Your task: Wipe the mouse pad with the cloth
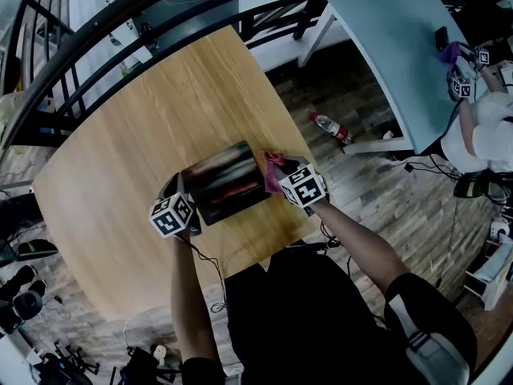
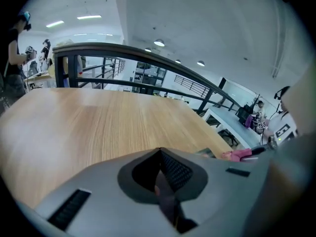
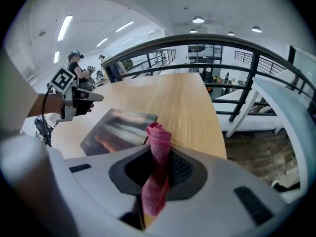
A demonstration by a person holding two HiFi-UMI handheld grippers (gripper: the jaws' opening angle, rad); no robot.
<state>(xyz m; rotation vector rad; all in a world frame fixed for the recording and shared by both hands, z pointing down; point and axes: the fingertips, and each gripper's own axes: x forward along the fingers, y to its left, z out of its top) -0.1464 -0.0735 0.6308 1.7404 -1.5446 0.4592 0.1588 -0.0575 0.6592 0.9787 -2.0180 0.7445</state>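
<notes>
left claw: grey moulded housing, dark recessed mouth, ribbed black pads, and a narrow black slot set in the shell. right claw: same grey housing, dark mouth and slots. each unit carries a white cube with black square markers, left cube and right cube. a thin dark cable runs from the left unit. clothing: black top; short sleeve, black with grey and white panels.
</notes>
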